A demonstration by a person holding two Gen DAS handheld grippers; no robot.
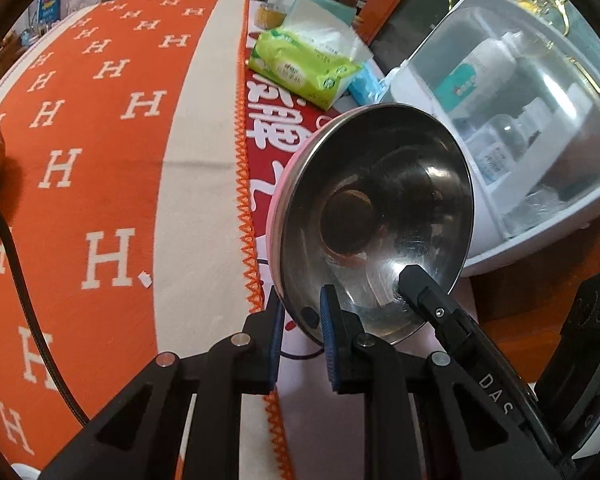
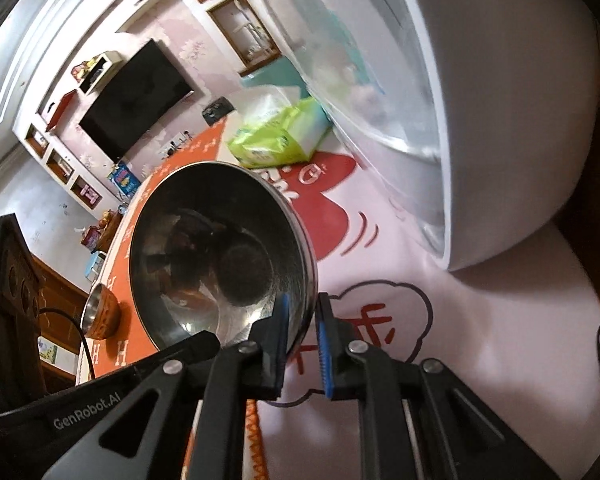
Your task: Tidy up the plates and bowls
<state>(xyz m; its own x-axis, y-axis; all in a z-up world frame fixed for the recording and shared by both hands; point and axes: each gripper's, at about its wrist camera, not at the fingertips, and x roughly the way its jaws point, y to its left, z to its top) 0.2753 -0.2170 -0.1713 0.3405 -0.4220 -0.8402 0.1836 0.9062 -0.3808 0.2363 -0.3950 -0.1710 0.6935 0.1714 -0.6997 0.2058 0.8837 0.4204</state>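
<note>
Both the left tongs point(image 1: 300, 320) and right tongs point(image 2: 302, 332) grip the steel bowl's point(image 1: 376, 216) rim above the worktop point(image 1: 204, 132), unplaced, while a smaller bowl point(image 2: 100, 312) waits

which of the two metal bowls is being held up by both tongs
The large steel bowl, tilted off the cloth, with the left tongs and right tongs clamped on its rim. The small bowl sits untouched on the orange cloth.

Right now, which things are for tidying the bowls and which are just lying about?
For the job:
- big steel bowl, gripped at its rim by the left claw and the right claw
- small bowl on the orange cloth

Just lying about:
- green tissue pack
- white cabinet with clear lid
- TV
</note>
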